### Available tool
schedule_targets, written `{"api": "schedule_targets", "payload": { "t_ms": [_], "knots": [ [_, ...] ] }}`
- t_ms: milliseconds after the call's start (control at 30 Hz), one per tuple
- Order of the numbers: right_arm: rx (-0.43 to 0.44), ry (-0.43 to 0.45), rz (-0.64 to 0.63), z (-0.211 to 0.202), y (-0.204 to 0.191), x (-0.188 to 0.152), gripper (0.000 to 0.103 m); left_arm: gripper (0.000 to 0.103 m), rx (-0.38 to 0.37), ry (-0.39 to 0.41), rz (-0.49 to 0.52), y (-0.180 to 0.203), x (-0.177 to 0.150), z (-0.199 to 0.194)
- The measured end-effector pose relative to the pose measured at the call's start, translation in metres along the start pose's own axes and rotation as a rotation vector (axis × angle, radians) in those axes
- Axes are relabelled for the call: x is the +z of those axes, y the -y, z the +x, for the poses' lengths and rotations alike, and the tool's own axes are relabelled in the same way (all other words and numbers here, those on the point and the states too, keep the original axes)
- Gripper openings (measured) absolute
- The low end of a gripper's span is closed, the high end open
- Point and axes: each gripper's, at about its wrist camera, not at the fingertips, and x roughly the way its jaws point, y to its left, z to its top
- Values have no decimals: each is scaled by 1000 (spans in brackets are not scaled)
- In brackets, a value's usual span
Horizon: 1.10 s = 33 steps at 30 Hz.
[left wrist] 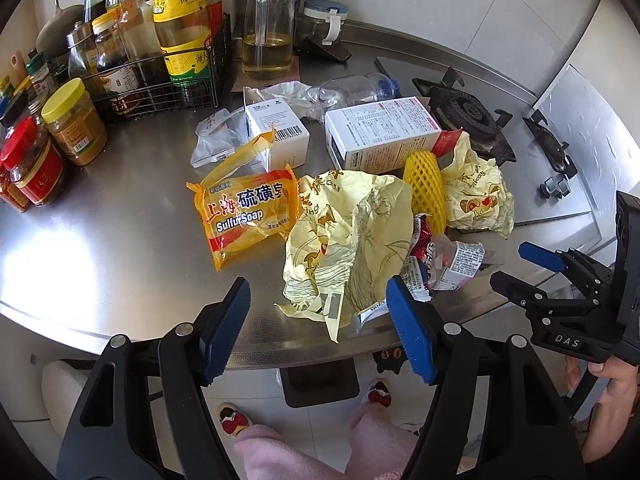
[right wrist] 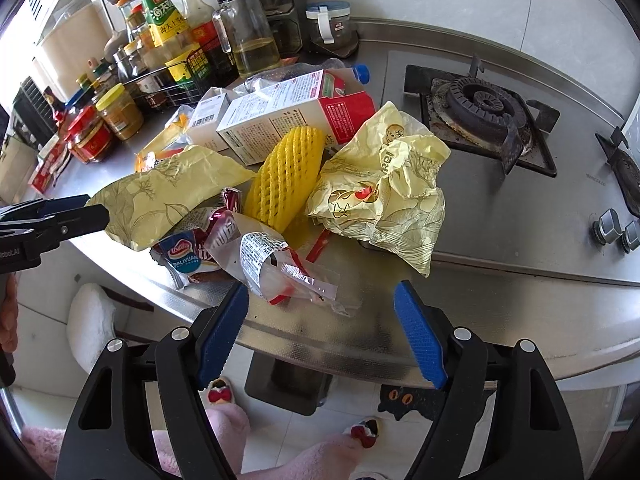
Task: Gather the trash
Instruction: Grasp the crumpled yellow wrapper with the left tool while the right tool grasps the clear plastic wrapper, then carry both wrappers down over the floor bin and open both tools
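Note:
Trash lies piled on the steel counter [left wrist: 120, 272]: an orange sulfur soap wrapper [left wrist: 244, 208], two crumpled yellow paper wrappers [left wrist: 348, 240] [right wrist: 384, 196], a yellow foam fruit net [left wrist: 424, 188] [right wrist: 284, 176], a red-and-white snack wrapper [right wrist: 224, 248], two white boxes [left wrist: 380, 132] [left wrist: 276, 136] and a crushed clear bottle [left wrist: 352, 88]. My left gripper [left wrist: 320, 320] is open and empty, just in front of the near yellow wrapper. My right gripper [right wrist: 320, 320] is open and empty at the counter's front edge, near the snack wrapper; it also shows in the left wrist view [left wrist: 532, 268].
Sauce bottles in a wire rack [left wrist: 160, 60], jars [left wrist: 74, 124] and an oil jug [left wrist: 268, 32] stand at the back left. A gas burner [right wrist: 484, 112] and knobs [right wrist: 616, 232] are on the right. Below the counter edge are a dark bin [right wrist: 288, 384] and slippered feet.

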Motion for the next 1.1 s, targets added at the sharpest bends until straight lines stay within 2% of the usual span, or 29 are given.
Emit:
{"api": "schedule_targets", "payload": {
  "t_ms": [133,233,400,467,633,833,1100],
  "knots": [
    [38,-27,-2,12,3,0,63,60,-19,-18,-7,-2,0,10],
    [60,-53,-10,21,2,-1,52,52,-27,-26,-10,-5,3,15],
    [95,-95,-11,32,1,-5,10,20,-48,-32,-4,-6,4,16],
    [94,-85,-13,31,0,-7,5,12,-44,-19,6,-5,4,13],
    [88,-37,-2,15,2,-5,3,8,-30,28,32,0,6,-1],
    [74,36,-23,-26,-2,1,2,7,-30,89,63,6,7,-32],
    [62,113,-43,-72,-15,-6,2,7,-43,169,92,15,-8,-78]
  ]
}}
